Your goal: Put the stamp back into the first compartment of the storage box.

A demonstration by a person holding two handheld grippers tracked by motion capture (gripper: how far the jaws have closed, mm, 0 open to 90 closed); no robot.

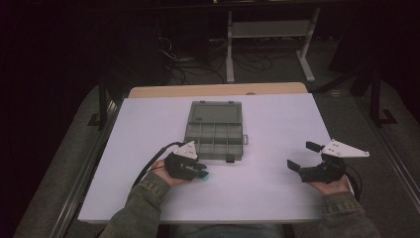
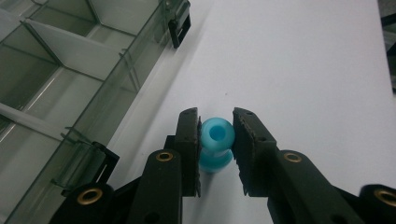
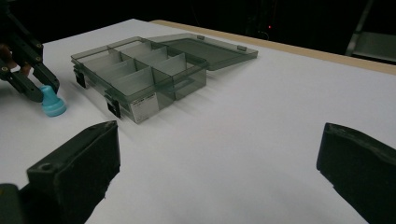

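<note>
Blue peg (image 2: 215, 144) stands between left gripper (image 2: 216, 140) jaws; pads touching.

The left gripper (image 2: 216, 140) extends from the bottom edge, its two black jaws set on either side of a small blue spool-shaped piece (image 2: 215, 145) that stands upright on the white table surface (image 2: 303, 70). Both jaw faces lie against the rounded top of the piece. To the left, a translucent grey compartment box (image 2: 60, 79) lies open, with white dividers between its cells and black latches (image 2: 180, 25) on its near wall.
</note>
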